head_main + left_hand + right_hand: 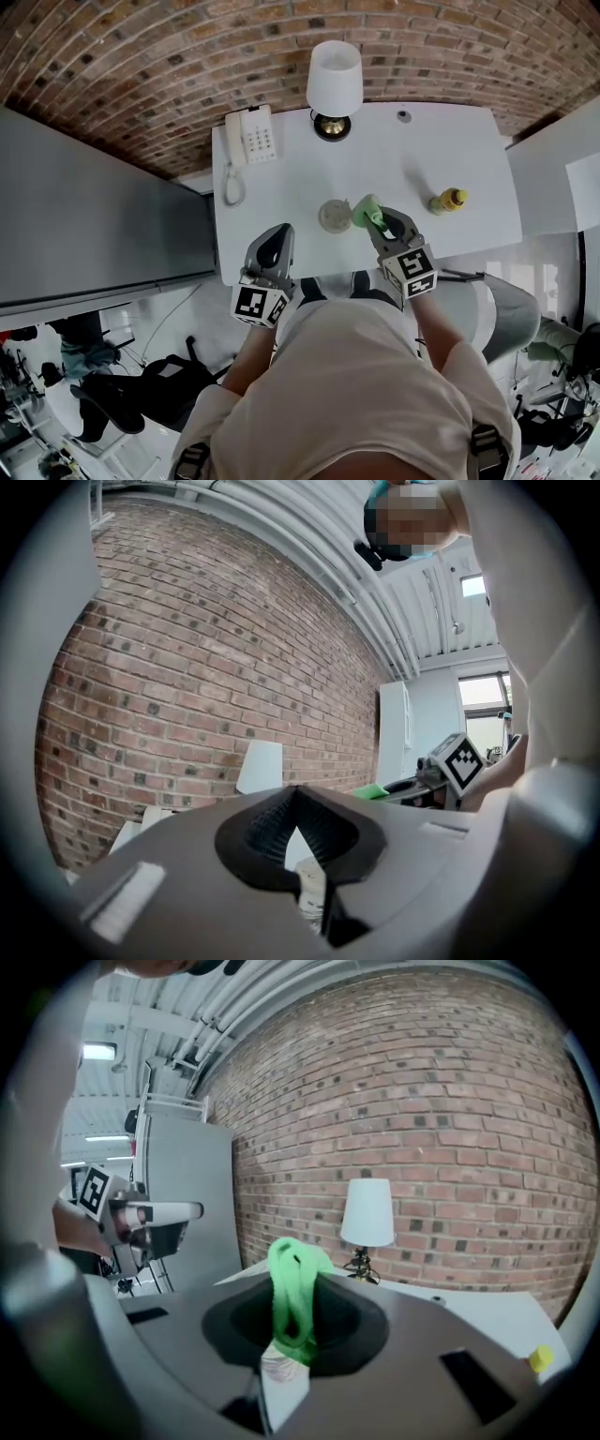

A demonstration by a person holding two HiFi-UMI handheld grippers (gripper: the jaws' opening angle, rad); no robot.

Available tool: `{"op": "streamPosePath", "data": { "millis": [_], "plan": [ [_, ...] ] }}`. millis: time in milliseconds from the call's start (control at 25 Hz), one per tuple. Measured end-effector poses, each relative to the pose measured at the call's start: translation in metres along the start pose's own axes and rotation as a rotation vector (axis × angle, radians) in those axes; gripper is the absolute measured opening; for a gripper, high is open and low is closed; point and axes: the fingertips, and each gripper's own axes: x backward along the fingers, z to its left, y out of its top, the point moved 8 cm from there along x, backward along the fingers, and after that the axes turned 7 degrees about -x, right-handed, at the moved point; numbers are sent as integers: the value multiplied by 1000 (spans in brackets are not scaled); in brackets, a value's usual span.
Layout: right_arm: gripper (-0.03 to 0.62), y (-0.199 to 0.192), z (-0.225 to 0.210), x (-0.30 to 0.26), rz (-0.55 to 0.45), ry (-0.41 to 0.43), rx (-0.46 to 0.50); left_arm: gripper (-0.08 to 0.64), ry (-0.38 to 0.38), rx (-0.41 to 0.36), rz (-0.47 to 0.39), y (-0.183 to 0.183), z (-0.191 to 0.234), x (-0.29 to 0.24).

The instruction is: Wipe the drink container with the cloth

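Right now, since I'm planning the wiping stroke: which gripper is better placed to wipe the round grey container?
Right. The right gripper is shut on the green cloth, right beside the round grey container. The left gripper holds nothing, jaws together, near the table edge.

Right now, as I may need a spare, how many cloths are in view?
1: a green cloth, shut in the right gripper over the white table, beside a round grey object. The left gripper holds none. Others could lie hidden beneath the person.
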Motion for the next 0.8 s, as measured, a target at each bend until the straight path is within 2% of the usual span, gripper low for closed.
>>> {"op": "streamPosePath", "data": {
  "millis": [240,320,480,800],
  "plan": [
    [63,6,-12,-34,45,21,120,9,28,0,8,2,2,4],
    [64,-1,-10,-45,86,32,132,9,38,1,12,1,3,6],
    [64,-24,2,-63,169,86,56,9,49,6,21,-2,6,9],
    [64,-32,15,-76,208,109,-9,9,58,17,25,-5,9,10]
  ]
}}
